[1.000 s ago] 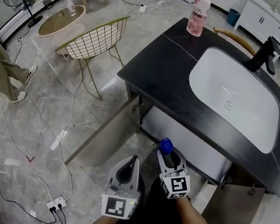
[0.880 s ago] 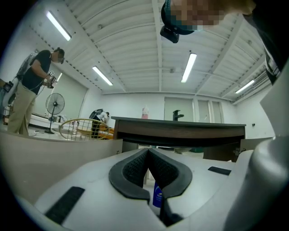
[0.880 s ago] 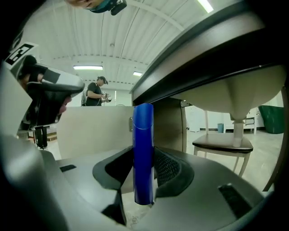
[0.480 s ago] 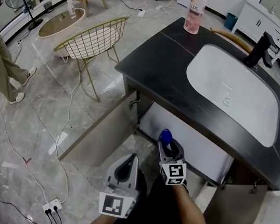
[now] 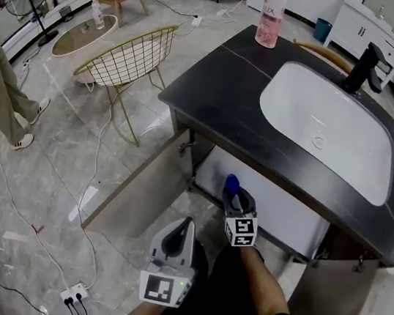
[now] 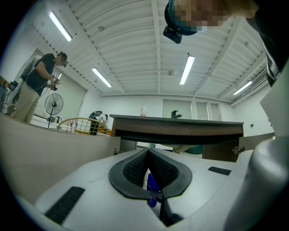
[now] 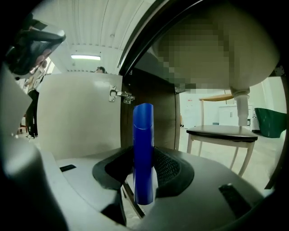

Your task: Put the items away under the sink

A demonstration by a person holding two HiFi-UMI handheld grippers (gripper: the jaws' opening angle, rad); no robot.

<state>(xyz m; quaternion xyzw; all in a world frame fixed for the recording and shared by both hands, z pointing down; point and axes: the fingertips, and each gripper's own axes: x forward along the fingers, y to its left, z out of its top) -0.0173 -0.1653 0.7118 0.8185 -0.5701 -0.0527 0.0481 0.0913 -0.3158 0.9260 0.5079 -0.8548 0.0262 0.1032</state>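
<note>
My right gripper [image 5: 234, 196] is shut on a blue-capped bottle [image 5: 232, 184], held upright just in front of the open cabinet under the black sink counter [image 5: 216, 82]. In the right gripper view the blue bottle [image 7: 143, 153] stands between the dark pads [image 7: 167, 169], with the cabinet's left door [image 7: 81, 117] and dark interior behind it. My left gripper [image 5: 186, 227] hangs back near my body, lower left of the right one. Its jaws meet with nothing held [image 6: 151, 178]; a bit of blue shows through the slit beyond them.
Both cabinet doors stand open: the left door [image 5: 140, 188] and the right door [image 5: 327, 292]. A pink bottle [image 5: 270, 16] and a black faucet [image 5: 363, 68] are on the counter around the white basin [image 5: 344, 162]. A wire chair [image 5: 127, 57] and a power strip [image 5: 75, 292] are at the left.
My right gripper has carried the blue-capped bottle forward, closer to the cabinet opening. The left gripper has stayed about where it was.
</note>
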